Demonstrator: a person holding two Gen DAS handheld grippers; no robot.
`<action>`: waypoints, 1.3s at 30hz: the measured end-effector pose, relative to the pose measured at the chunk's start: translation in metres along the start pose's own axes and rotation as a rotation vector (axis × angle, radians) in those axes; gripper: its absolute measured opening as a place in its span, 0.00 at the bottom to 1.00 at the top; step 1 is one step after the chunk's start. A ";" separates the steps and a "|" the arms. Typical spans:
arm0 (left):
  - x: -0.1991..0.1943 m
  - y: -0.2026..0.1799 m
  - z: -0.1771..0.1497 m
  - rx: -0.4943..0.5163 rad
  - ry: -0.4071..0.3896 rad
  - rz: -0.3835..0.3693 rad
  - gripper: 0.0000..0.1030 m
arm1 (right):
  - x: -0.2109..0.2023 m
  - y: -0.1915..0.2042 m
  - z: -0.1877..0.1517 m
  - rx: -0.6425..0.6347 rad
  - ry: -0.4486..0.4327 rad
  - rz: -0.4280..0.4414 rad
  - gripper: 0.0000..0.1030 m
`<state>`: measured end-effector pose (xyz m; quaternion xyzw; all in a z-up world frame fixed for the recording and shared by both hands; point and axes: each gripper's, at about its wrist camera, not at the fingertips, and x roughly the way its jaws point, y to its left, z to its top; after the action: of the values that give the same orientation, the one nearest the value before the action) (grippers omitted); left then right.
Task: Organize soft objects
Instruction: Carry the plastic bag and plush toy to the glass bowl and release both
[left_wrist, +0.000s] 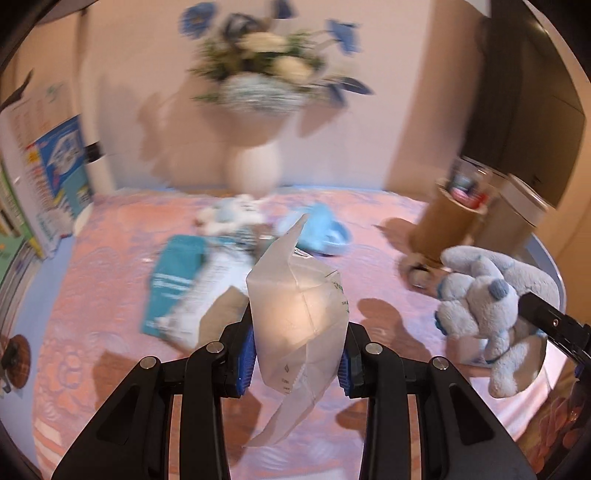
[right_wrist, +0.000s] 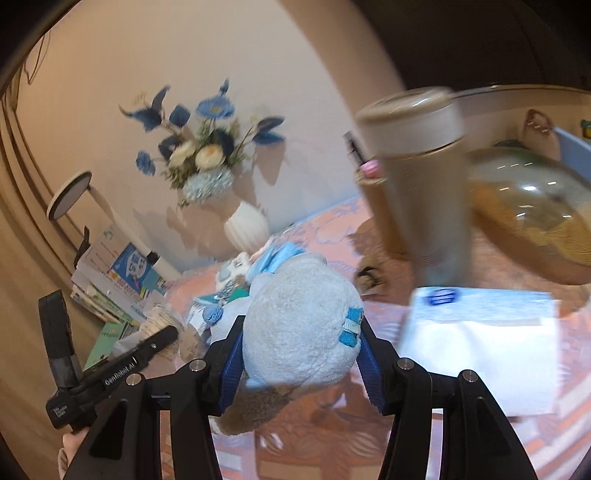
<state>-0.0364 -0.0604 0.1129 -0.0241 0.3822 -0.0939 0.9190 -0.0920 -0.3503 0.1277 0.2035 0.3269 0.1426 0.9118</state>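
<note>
My left gripper (left_wrist: 297, 360) is shut on a translucent plastic bag (left_wrist: 299, 317) and holds it above the pink tablecloth (left_wrist: 110, 350). My right gripper (right_wrist: 301, 356) is shut on a pale blue plush dog (right_wrist: 299, 328) and holds it up off the table. The plush dog also shows in the left wrist view (left_wrist: 487, 310) at the right, with the right gripper's finger (left_wrist: 550, 321) on it. More soft blue and white things (left_wrist: 236, 218) and a light blue item (left_wrist: 321, 229) lie near the back of the table. The left gripper's body (right_wrist: 110, 373) shows at the left of the right wrist view.
A white vase of blue and white flowers (left_wrist: 255, 166) stands at the back. A teal and white packet (left_wrist: 184, 288) lies mid-table. Books (left_wrist: 55, 173) stack at the left. A brown tube (left_wrist: 443, 221) and a grey canister (right_wrist: 417, 184) stand at the right, beside a white tissue pack (right_wrist: 480, 343).
</note>
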 end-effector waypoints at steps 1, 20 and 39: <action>0.000 -0.012 0.000 0.018 0.002 -0.014 0.31 | -0.007 -0.006 0.000 0.007 -0.006 -0.007 0.53; 0.014 -0.211 0.007 0.310 0.014 -0.345 0.31 | -0.092 -0.142 0.070 0.210 -0.172 -0.230 0.53; 0.066 -0.331 0.042 0.412 -0.022 -0.424 0.51 | -0.047 -0.248 0.138 0.385 -0.202 -0.246 0.57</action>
<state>-0.0122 -0.3991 0.1343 0.0824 0.3316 -0.3593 0.8684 -0.0055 -0.6239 0.1347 0.3454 0.2778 -0.0556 0.8947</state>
